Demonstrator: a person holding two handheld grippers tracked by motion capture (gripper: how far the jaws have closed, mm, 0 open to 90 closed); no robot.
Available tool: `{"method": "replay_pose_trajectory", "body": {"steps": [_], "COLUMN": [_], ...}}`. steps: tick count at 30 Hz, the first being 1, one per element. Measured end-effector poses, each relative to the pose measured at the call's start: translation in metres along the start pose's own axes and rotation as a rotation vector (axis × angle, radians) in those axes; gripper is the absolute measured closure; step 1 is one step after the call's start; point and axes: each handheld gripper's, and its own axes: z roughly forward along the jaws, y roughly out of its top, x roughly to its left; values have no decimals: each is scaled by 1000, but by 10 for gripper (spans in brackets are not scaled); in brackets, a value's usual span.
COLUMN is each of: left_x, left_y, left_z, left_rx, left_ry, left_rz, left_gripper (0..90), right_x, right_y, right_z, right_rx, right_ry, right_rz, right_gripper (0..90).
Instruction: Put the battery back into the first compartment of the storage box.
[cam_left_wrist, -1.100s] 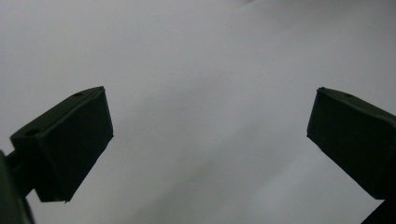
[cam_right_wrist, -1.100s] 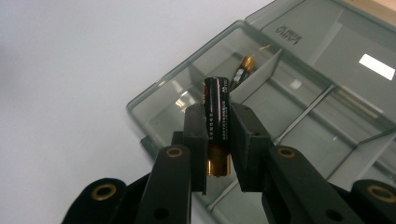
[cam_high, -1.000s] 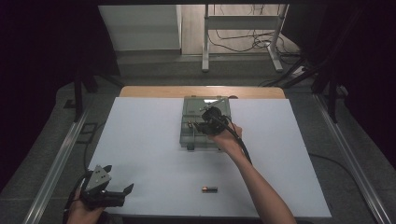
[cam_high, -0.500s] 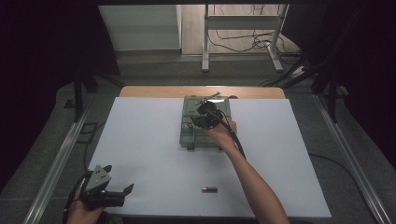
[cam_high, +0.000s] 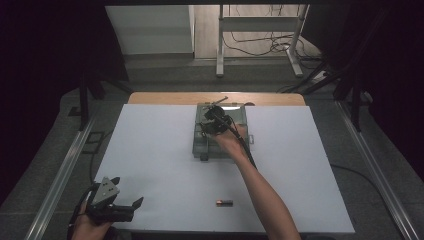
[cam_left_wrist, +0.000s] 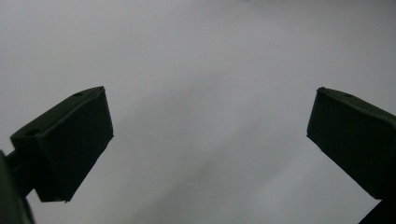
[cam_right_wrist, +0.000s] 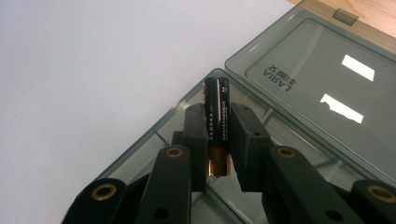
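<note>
Right hand-held gripper is clamped on a battery, jaws pressing its two sides at about mid-length. In the right gripper view the battery's long axis runs along the jaws, black end projecting past the tips, copper-coloured end back toward the gripper body. It hangs over the near-left corner of a clear grey plastic case, whose open lid, with printed lettering and two bright reflections, lies flat beyond it. Internal dividers show through the case floor beneath the jaws; which compartment sits directly under the battery cannot be told. In the high view the right hand-held gripper is over the case at the far middle of the white bench, arm fully extended. Judgement: the coming move looks like seating the battery in the case, and that turns on its axis, which likely must be laid parallel to a divider slot rather than pointing out along the jaws. A second battery lies on the bench near the front edge, long axis left-right, well apart from the case. Left hand-held gripper rests at the front left corner, jaws spread wide and empty; it is the nearer one to that loose battery, which lies to its right.
</note>
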Motion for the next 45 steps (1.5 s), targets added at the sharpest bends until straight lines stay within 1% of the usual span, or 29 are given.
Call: {"method": "replay_pose_trajectory", "body": {"steps": [4, 8, 9, 11, 14, 17, 18, 20, 22, 23, 26, 28, 30, 32, 35, 38, 41, 44, 45], "left_x": [0, -1, -1, -1, -1, -1, -2, -2, -2, -2, -2, -2, -2, -2, -2, -2, -2, -2, -2], "left_y": [0, 0, 0, 0, 0, 0, 0, 0, 0, 0, 1, 1, 1, 1, 1, 0, 1, 1, 1], "left_z": [0, 0, 0, 0, 0, 0, 0, 1, 1, 1, 1, 1, 1, 1, 1, 1, 1, 1, 1], "left_rx": [1, 2, 2, 2, 3, 4, 5, 7, 8, 9, 10, 10, 10, 10, 12, 10, 8, 9, 9], "left_ry": [0, 2, 2, 3, 4, 6, 7, 8, 9, 10, 11, 12, 12, 12, 14, 13, 13, 14, 14], "left_rz": [3, 6, 7, 8, 8, 12, 14, 16, 17, 18, 18, 18, 18, 17, 20, 17, 14, 15, 15], "left_gripper": [11, 12, 12, 12, 12, 12, 12, 13, 13, 13, 13, 13, 13, 13, 13, 13, 13, 13, 13], "right_x": [4, 5, 5, 5, 6, 6, 6, 6, 7, 8, 10, 12, 13, 14, 15, 18, 21, 25, 27], "right_y": [2, 3, 3, 4, 4, 3, 3, 1, -1, -3, -7, -9, -12, -15, -19, -24, -30, -36, -39], "right_z": [8, 16, 17, 16, 11, 5, 3, -1, -4, -7, -13, -17, -21, -25, -33, -41, -48, -54, -55], "right_rx": [15, 36, 45, 33, 24, 20, 18, 6, 5, 5, -4, 0, -8, -14, -31, -50, -51, -46, -43], "right_ry": [-8, -14, -10, -13, -15, -25, -21, 8, 26, 36, 43, 38, 43, 53, 86, 90, 93, 84, 82], "right_rz": [-11, -11, -2, 11, 17, -4, -15, -36, -43, -51, -62, -72, -82, -82, -71, -77, -95, -129, -138], "right_gripper": [765, 755, 726, 642, 531, 418, 382, 338, 279, 268, 221, 195, 174, 149, 97, 72, 37, 0, 0]}}
